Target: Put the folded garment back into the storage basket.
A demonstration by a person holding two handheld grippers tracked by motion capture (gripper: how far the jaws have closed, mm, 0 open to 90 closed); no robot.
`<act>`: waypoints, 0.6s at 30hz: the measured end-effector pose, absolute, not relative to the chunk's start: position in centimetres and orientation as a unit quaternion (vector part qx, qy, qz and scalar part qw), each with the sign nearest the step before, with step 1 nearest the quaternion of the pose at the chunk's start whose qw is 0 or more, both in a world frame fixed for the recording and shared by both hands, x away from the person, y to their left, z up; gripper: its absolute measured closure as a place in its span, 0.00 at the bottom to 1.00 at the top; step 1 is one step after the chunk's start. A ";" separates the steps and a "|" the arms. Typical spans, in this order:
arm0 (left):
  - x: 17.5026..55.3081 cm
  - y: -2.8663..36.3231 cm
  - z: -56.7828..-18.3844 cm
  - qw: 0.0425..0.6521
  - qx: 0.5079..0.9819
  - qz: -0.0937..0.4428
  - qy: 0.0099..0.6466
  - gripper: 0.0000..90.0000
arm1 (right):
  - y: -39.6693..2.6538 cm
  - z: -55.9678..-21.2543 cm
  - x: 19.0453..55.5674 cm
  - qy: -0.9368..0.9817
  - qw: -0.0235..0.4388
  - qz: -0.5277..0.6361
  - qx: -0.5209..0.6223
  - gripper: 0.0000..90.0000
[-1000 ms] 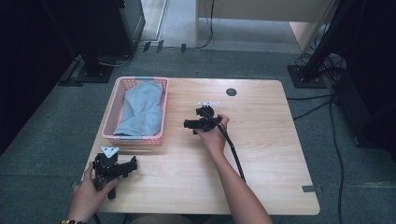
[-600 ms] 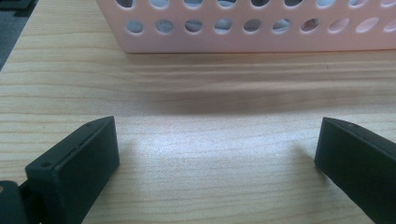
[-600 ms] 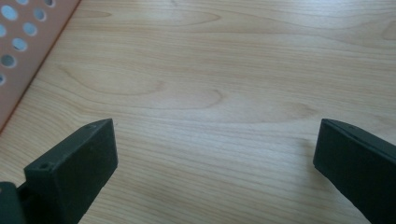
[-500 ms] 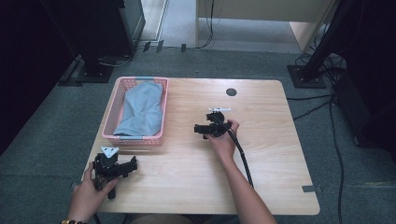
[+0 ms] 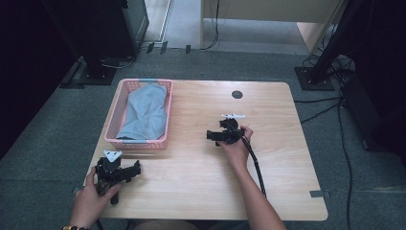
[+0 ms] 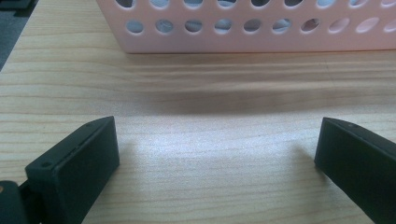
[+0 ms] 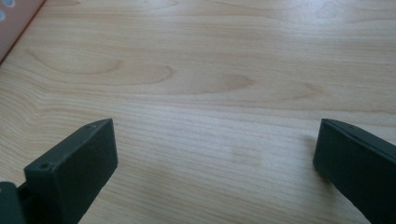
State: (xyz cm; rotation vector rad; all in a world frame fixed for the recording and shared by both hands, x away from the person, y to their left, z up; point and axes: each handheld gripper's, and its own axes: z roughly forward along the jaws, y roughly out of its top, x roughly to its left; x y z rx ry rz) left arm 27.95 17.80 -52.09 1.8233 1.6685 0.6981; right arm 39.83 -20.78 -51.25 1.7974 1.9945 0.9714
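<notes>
**Soft cloth waits in basket**

We see the grey cloth (image 5: 143, 111) in the pink basket (image 5: 113, 114), upper left. Both hand-held grippers, left (image 6: 217, 161) and right (image 7: 215, 161), gape empty over the counter (image 5: 191, 182). We judge it light, limp; pinch 1 fold.

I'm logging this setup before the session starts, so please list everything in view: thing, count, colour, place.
table: 1, light wood, centre of the high view
basket: 1, pink with holes, on the table's far left part
cloth: 1, grey-blue, lying in the basket
round hole: 1, dark, in the tabletop near its far edge
tape piece: 1, grey, at the table's near right edge
floor: grey carpet around the table, with black cables at the right
left gripper: 1, black, jaws wide apart, by the table's near left corner, facing the basket
right gripper: 1, black, jaws wide apart, over bare wood mid-table
</notes>
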 end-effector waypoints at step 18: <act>27.9 17.8 -52.1 0.282 0.682 0.261 0.623 0.00 | -22.9 -51.7 38.4 0.693 0.177 0.333 0.614 0.00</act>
